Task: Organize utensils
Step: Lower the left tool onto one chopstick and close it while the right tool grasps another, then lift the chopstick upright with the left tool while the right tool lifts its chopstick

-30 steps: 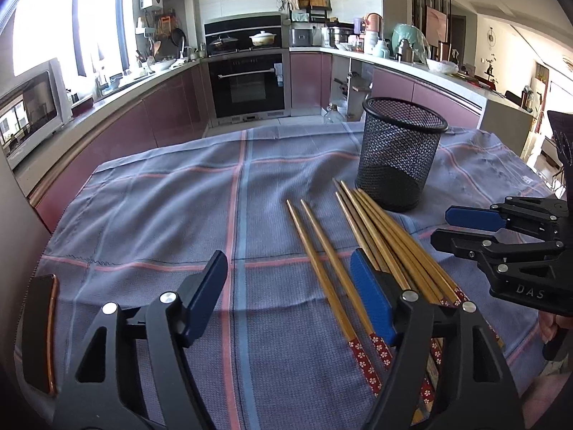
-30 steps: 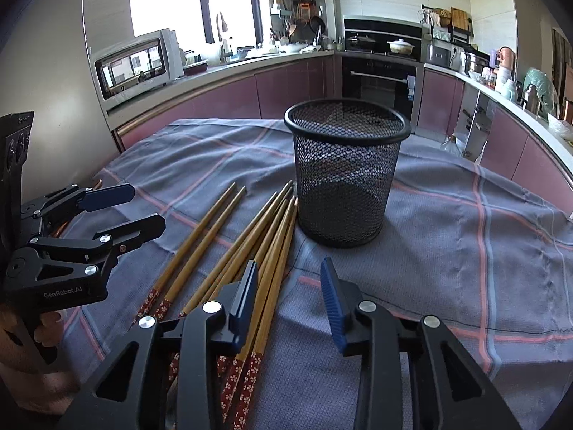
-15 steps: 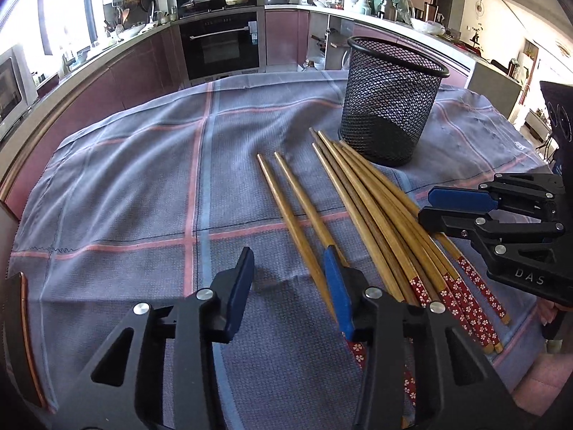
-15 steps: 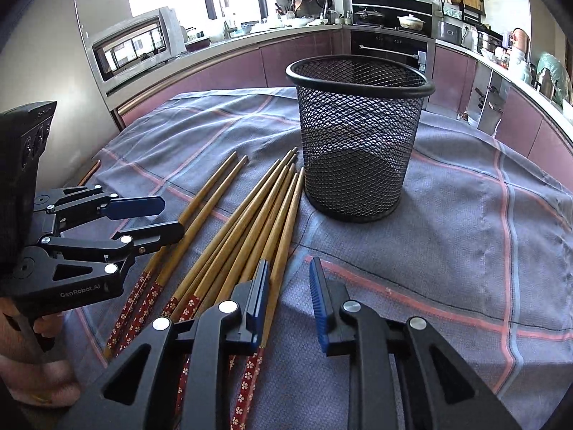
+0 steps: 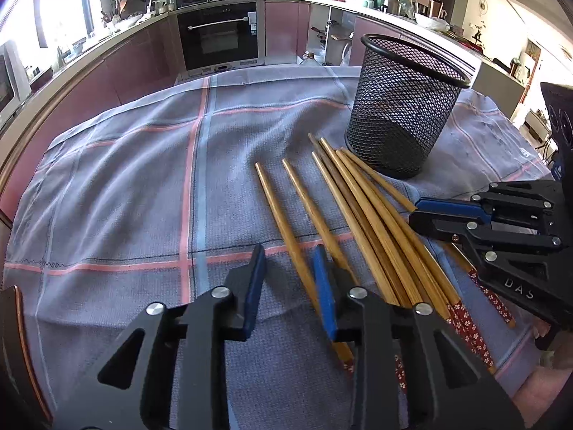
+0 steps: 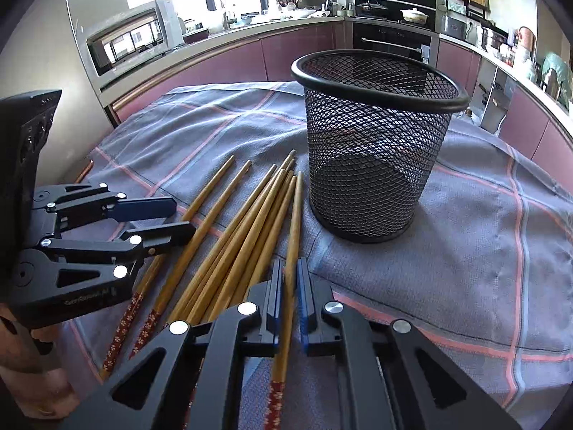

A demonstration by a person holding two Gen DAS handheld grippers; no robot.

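Several wooden chopsticks (image 5: 361, 211) with red flowered ends lie side by side on the checked cloth, next to a black mesh cup (image 5: 404, 107). They also show in the right wrist view (image 6: 250, 222), left of the cup (image 6: 372, 150). My right gripper (image 6: 290, 279) is shut on the rightmost chopstick (image 6: 294, 222), which lies on the cloth; it also shows in the left wrist view (image 5: 422, 215). My left gripper (image 5: 290, 268) is open, low over the cloth, with the leftmost chopstick (image 5: 283, 222) running between its fingers. It also shows in the right wrist view (image 6: 179, 220).
The grey-blue cloth (image 5: 143, 186) with pink lines covers the table. The table's wooden edge (image 5: 21, 340) shows at the near left. Kitchen counters, an oven (image 5: 218, 32) and a microwave (image 6: 132, 36) stand beyond the table.
Both grippers moved forward and down to the chopsticks. My right gripper closed on the rightmost chopstick. My left gripper narrowed around the leftmost one.
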